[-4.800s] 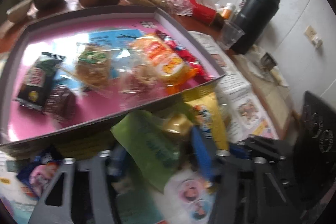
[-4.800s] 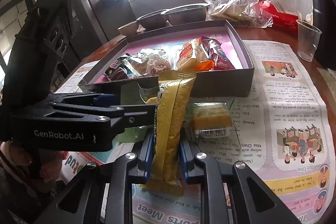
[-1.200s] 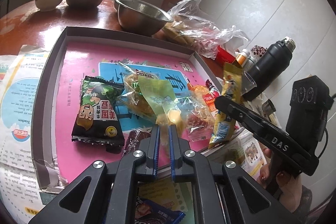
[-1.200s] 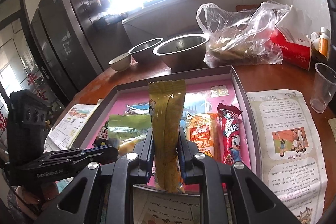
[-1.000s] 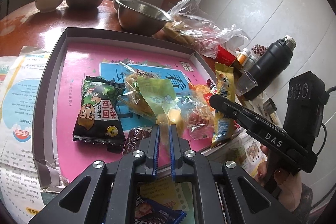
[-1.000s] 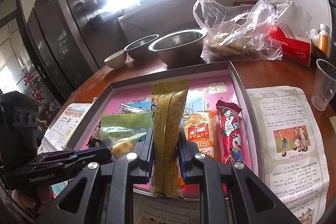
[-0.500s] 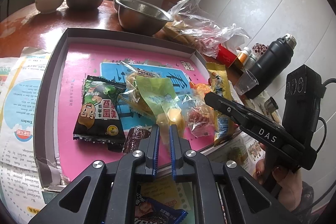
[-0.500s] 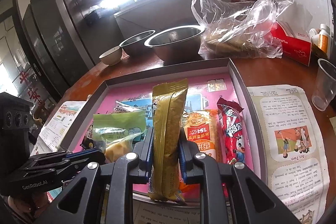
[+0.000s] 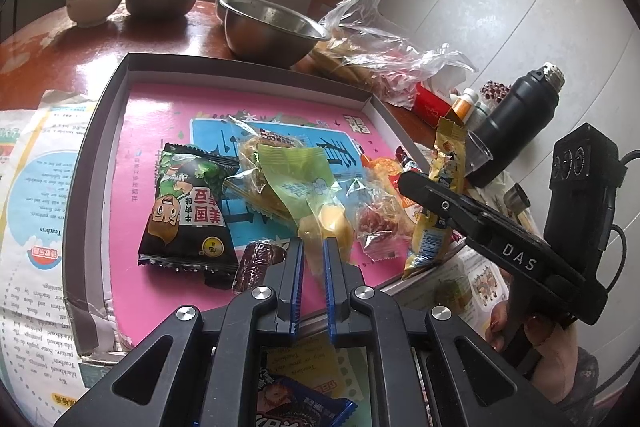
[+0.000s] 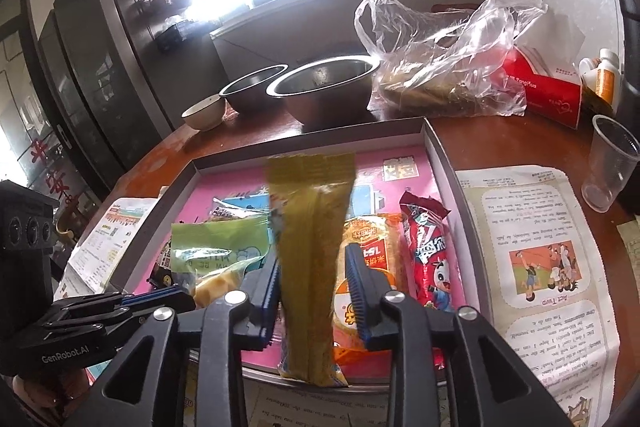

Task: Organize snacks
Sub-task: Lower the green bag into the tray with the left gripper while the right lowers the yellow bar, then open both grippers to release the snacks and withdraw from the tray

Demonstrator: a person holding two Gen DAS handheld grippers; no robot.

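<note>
Several snacks already lie inside the shallow box (image 9: pixel 102 131) with the pink floor, which sits on the tabletop (image 9: pixel 60 51): a dark packet with a cartoon face (image 9: pixel 186 215), a clear-wrapped snack (image 9: pixel 256 167) just beyond it, a small brown candy (image 9: pixel 256 263) at the near edge, an orange packet (image 10: pixel 366 247) and a red packet (image 10: pixel 426 251) along the right side.

Left tool (image 9: pixel 314 251): clenched on the near end of a green-wrapped snack (image 9: pixel 296 183), which extends away over the box floor above the other packets. Whether it rests on them or hangs clear cannot be told.

Right tool (image 10: pixel 310 271): jaws opening. The long yellow packet (image 10: pixel 310 247) stands between them, tilted, its lower end hanging over the near wall of the box. In the right wrist view the right pad appears to stand off the wrapper; contact on the left pad cannot be told. Judged: release in progress, packet about to drop at or across the near rim, not yet flat inside.

Left to do, as far as visible: settle the yellow packet fully inside; put down the green-wrapped snack; collect a blue-wrapped snack (image 9: pixel 308 407) lying outside the box on the newspaper (image 9: pixel 32 187), under the left tool. Other loose snacks, if any, are out of view.

Judged progress: past the midpoint, with two items in hand and at least one outside.
</note>
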